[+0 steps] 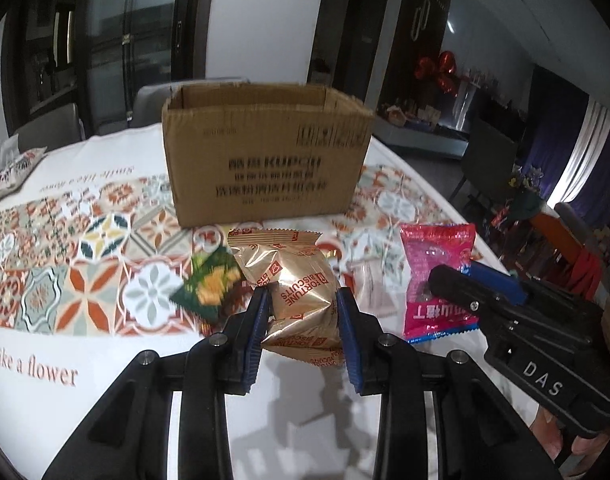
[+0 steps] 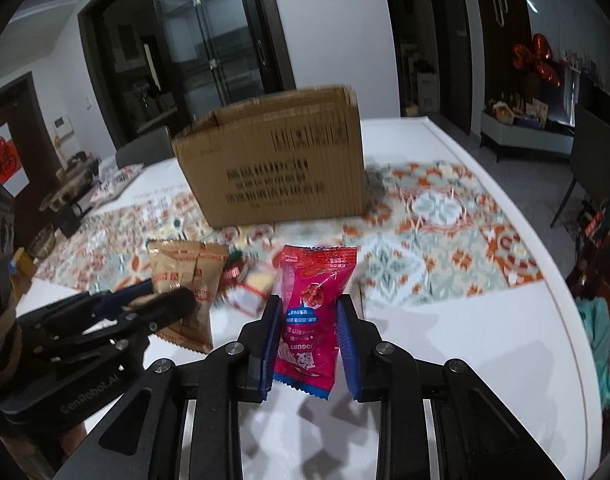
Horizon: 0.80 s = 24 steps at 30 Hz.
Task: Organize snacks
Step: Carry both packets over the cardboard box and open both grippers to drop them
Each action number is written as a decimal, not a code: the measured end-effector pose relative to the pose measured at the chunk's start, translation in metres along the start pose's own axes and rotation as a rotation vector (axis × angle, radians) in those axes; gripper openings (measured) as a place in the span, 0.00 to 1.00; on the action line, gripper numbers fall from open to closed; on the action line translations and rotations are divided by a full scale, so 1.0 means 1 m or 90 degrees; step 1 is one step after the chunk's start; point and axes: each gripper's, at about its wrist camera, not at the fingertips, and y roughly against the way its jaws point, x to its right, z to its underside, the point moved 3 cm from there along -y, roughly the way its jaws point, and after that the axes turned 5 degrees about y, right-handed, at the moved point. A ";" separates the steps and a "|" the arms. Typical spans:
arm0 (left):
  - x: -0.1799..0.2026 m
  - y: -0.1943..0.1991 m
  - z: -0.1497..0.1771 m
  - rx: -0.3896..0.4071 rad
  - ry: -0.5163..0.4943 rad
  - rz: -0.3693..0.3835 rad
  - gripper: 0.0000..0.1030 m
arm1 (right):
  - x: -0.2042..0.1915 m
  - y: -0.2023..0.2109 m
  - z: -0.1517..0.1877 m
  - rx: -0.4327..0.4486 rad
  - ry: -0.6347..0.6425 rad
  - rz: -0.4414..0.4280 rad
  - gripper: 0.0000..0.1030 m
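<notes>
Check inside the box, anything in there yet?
Can't tell. The box is open-topped, but both views show only a strip of its inner walls near the rim; the front wall hides the floor and any contents.

The right gripper (image 2: 307,334) is clamped on a red-pink foil yogurt snack packet (image 2: 315,312), held upright off the white tabletop (image 2: 485,320). At 9 o'clock from it, the left gripper (image 2: 161,302) grips gold foil biscuit packets (image 2: 187,292). At 12 o'clock, an open brown corrugated cardboard box (image 2: 273,160) stands on the orange-and-green patterned tile-print mat (image 2: 433,240). Blurred small wrappers (image 2: 247,284) lie between the two packets.
</notes>
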 end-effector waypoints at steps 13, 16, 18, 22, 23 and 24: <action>-0.004 0.019 -0.070 0.074 -0.043 -0.037 0.33 | -0.012 0.009 -0.072 0.080 0.035 -0.002 0.28; -0.007 0.019 -0.086 0.086 -0.050 -0.042 0.33 | -0.011 0.005 -0.088 0.084 0.034 -0.009 0.28; -0.007 0.020 -0.095 0.093 -0.055 -0.047 0.33 | -0.010 0.002 -0.099 0.088 0.036 -0.008 0.28; -0.012 0.017 -0.114 0.100 -0.057 -0.046 0.33 | -0.011 -0.003 -0.117 0.096 0.041 -0.009 0.28; -0.013 0.017 -0.118 0.101 -0.058 -0.045 0.33 | -0.011 -0.004 -0.121 0.097 0.042 -0.009 0.28; -0.013 0.016 -0.123 0.103 -0.059 -0.045 0.33 | -0.012 -0.005 -0.125 0.099 0.045 -0.011 0.28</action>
